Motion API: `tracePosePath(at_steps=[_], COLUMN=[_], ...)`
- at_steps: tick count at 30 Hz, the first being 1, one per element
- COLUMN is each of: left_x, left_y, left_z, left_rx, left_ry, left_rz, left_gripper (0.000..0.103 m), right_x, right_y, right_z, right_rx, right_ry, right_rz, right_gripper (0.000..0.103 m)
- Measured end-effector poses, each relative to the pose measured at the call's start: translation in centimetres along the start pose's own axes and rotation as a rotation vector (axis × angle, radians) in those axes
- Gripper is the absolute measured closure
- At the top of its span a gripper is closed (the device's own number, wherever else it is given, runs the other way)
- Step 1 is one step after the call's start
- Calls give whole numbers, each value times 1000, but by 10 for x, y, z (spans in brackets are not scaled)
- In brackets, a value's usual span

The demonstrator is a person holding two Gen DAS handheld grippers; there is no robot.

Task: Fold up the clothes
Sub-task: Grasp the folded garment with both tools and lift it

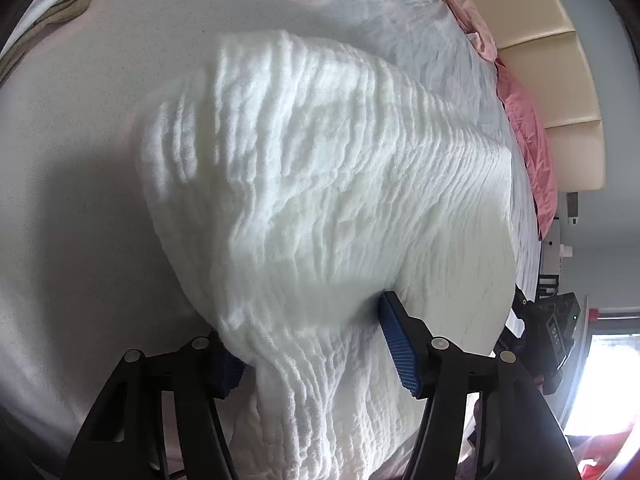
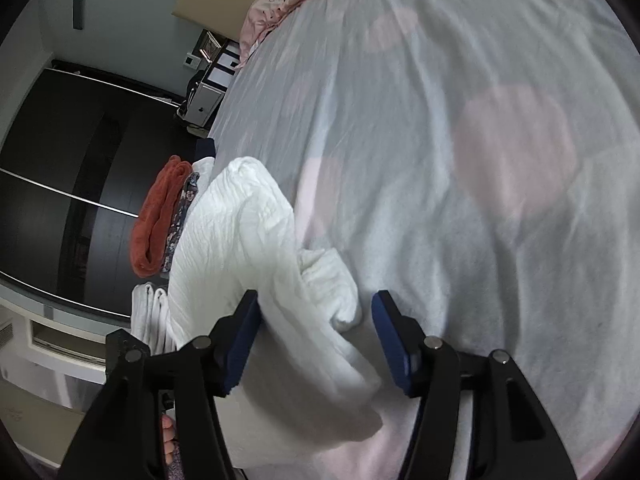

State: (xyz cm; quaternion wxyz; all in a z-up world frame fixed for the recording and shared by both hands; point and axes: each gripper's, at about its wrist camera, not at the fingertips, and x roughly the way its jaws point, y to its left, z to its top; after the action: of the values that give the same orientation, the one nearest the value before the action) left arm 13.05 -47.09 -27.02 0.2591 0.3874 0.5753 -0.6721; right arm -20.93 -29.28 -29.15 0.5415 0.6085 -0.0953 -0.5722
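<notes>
A white crinkled garment (image 1: 320, 184) lies bunched on the bed and fills the left wrist view. My left gripper (image 1: 308, 344) is open; its fingers stand wide on either side of a fold of the cloth that runs between them, and the left pad is partly hidden by it. In the right wrist view the same white garment (image 2: 240, 248) hangs near the bed's left edge, rolled and folded. My right gripper (image 2: 316, 340) is open, with a rolled part of the cloth lying between its blue pads (image 2: 394, 348).
The bed sheet (image 2: 460, 140) is pale grey with faint pink patches. A stack of folded clothes, orange (image 2: 158, 216), patterned and white, sits at the bed's left edge. Pink bedding (image 1: 528, 128) and a beige headboard (image 1: 560, 80) lie far off. Dark wardrobe doors (image 2: 60, 184) stand at left.
</notes>
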Motion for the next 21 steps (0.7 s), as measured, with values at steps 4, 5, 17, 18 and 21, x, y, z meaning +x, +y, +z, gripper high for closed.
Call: tracePosePath(at_steps=[4,5,17,18,21], left_x=[4,5,-13,-18,-31], left_y=[-2,-2,-5,-7,-16], left_z=[2,3,1,0,-1], left_rx=[13,14,76,86,117], left_ry=[4,5,-38,-50,-80], left_rz=[-21,-25,-114,-135,-188], left_gripper=[54,57,79,79,80], right_x=[14,18,-1,-6,-24], right_y=[5,8,33,37,49], right_z=[-3,-5,-11,-12,-16], right_rx=[-9,-20,-74,-77,-90], right_ry=[39,53,-4,-18,-59], right_rz=[61,61,102,113,122], right_gripper=[46,47,78,79,79])
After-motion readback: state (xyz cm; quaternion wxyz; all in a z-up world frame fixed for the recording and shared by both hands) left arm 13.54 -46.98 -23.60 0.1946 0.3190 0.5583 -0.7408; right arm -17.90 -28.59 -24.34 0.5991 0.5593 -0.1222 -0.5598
